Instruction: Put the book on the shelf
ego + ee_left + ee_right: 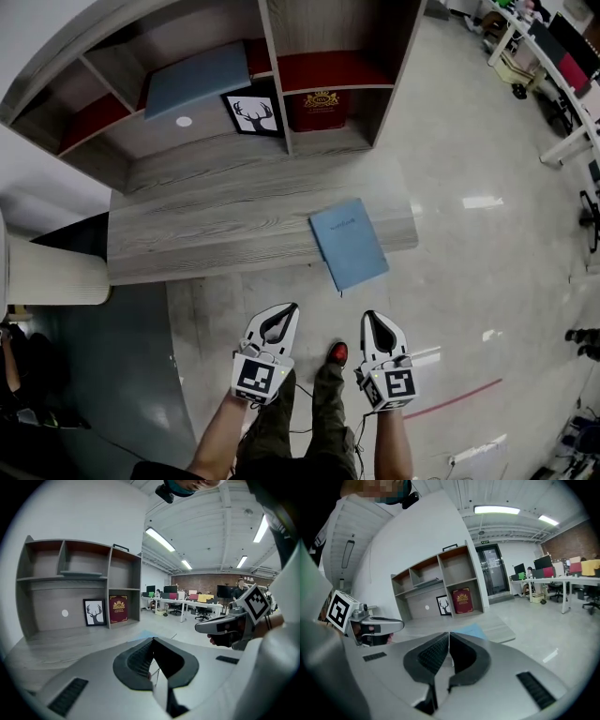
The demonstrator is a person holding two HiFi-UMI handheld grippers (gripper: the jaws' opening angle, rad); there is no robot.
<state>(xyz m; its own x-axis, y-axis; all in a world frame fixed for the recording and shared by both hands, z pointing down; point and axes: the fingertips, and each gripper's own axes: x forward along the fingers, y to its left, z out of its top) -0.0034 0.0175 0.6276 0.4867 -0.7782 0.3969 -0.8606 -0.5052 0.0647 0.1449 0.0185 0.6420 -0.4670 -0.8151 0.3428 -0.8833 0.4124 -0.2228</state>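
A light blue book [349,243] lies flat on the low grey wooden platform [225,220], its near end hanging over the front edge. The same book [471,630] shows just past the jaw tips in the right gripper view. Behind the platform stands the grey shelf unit [262,56] with open compartments. My left gripper [282,311] and right gripper [372,319] are both held low in front of the person's legs, short of the platform, each shut with nothing between the jaws. The left gripper view looks toward the shelf unit [79,585].
In the shelf are a blue-grey board [199,77], a framed deer picture [253,114] and a dark red book [321,108]. A white cylinder [52,274] stands at the left. Office desks and chairs [548,66] fill the far right over glossy floor.
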